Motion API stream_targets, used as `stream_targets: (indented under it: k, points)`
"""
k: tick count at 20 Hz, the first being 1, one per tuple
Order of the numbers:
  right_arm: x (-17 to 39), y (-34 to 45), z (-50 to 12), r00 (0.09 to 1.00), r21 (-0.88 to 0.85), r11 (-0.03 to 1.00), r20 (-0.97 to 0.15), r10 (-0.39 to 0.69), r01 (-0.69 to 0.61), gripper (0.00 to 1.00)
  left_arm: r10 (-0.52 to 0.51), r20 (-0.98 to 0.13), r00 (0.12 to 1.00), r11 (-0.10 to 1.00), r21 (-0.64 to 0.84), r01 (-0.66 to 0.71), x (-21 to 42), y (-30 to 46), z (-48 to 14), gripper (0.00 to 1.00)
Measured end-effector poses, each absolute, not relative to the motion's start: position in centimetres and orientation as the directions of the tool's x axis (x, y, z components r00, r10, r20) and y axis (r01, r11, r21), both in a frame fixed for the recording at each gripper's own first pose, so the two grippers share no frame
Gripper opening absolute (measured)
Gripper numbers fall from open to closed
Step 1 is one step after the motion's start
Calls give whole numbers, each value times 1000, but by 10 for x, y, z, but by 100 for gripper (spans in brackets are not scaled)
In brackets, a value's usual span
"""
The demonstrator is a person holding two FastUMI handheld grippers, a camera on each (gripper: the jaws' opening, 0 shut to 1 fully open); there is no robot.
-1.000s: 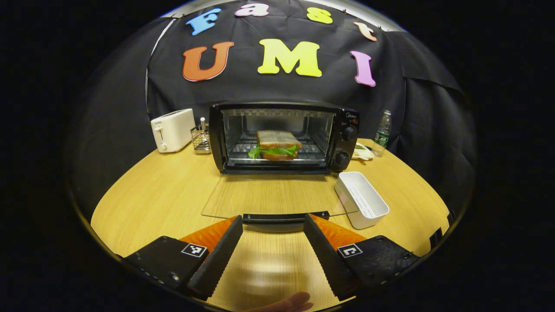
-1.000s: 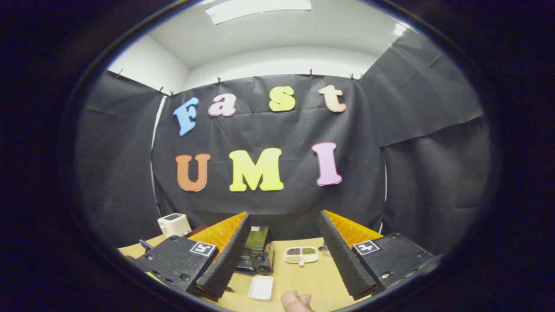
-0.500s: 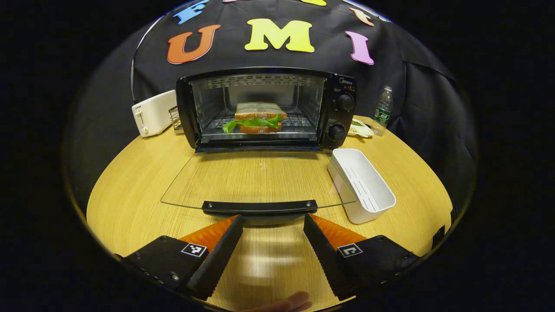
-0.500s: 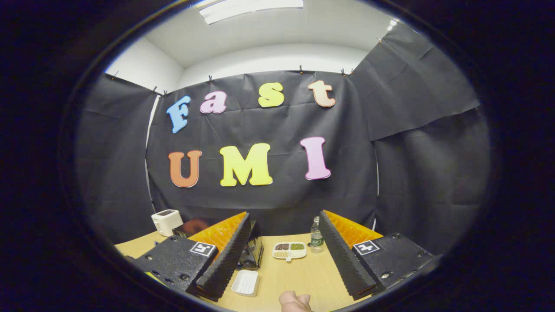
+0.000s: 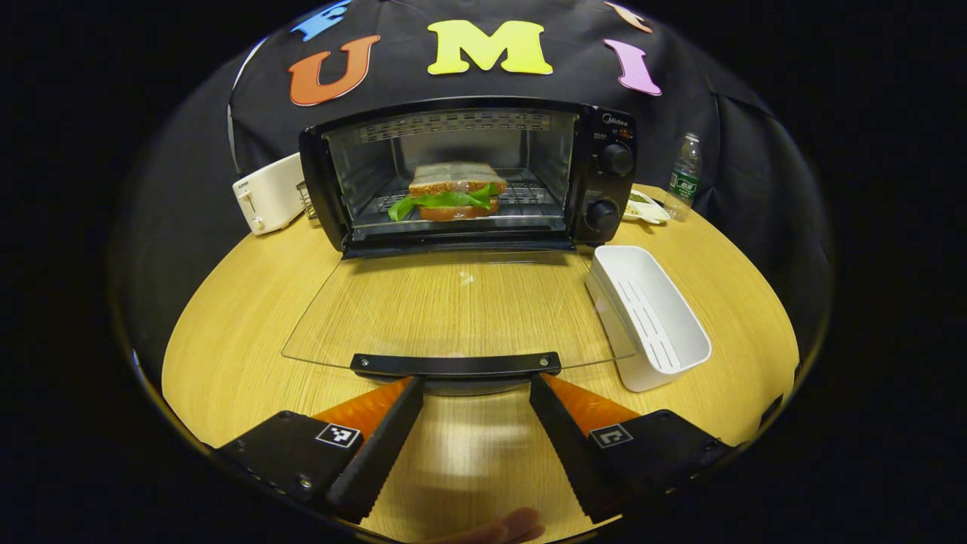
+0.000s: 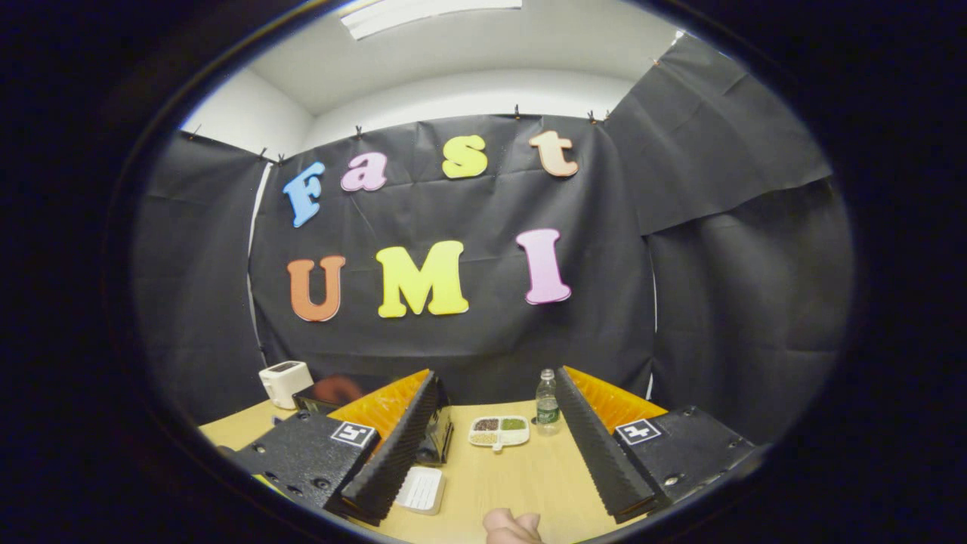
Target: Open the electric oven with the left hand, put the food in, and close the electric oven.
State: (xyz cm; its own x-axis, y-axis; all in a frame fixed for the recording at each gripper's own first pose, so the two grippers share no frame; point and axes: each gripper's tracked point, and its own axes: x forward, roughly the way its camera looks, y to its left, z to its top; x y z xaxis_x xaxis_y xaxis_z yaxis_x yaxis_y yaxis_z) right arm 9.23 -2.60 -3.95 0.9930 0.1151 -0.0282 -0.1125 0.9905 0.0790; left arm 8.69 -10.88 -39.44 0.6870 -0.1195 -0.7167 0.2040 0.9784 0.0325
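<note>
Left gripper view: my open left claw faces the door handle; I'd pinch it centrally, then swing the door shut over the sandwich.

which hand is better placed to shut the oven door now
Left. Its open gripper sits right at the door handle of the lowered door, sandwich already inside. The right gripper is held high, aimed at the wall.
</note>
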Motion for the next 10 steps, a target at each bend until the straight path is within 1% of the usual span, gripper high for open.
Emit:
stream_targets:
  k: [1, 2, 3, 4, 5, 7, 8, 9, 10]
  points:
    - [92, -26, -41, 992, 81, 990, -31, 119, -116, 90, -118, -720, 684, 978, 35, 205, 87, -108, -395, 94]
    - [92, -26, -42, 992, 86, 989, -34, 121, -118, 100, -118, -720, 683, 980, 26, 198, 88, -110, -394, 94]
    - [91, -24, -42, 992, 90, 989, -33, 124, -120, 90, -119, -722, 682, 981, 19, 191, 89, -109, -393, 95]
    - [90, -24, -40, 992, 93, 988, -26, 126, -123, 100, -119, -729, 674, 982, 13, 188, 89, -108, -393, 94]
    - [90, -25, -39, 992, 92, 988, -20, 126, -124, 89, -120, -727, 676, 982, 12, 187, 91, -108, -392, 94]
    - [88, -24, -39, 991, 92, 988, -19, 130, -128, 89, -119, -710, 694, 982, 18, 187, 91, -110, -383, 94]
    - [88, -23, -40, 991, 93, 987, -19, 131, -129, 100, -119, -700, 704, 982, 21, 187, 90, -111, -379, 94]
    - [87, -24, -41, 991, 95, 987, -22, 131, -129, 89, -121, -688, 715, 981, 26, 191, 91, -112, -372, 94]
    - [81, -33, -42, 991, 96, 987, -24, 132, -129, 100, -122, -679, 724, 981, 28, 192, 92, -111, -366, 94]
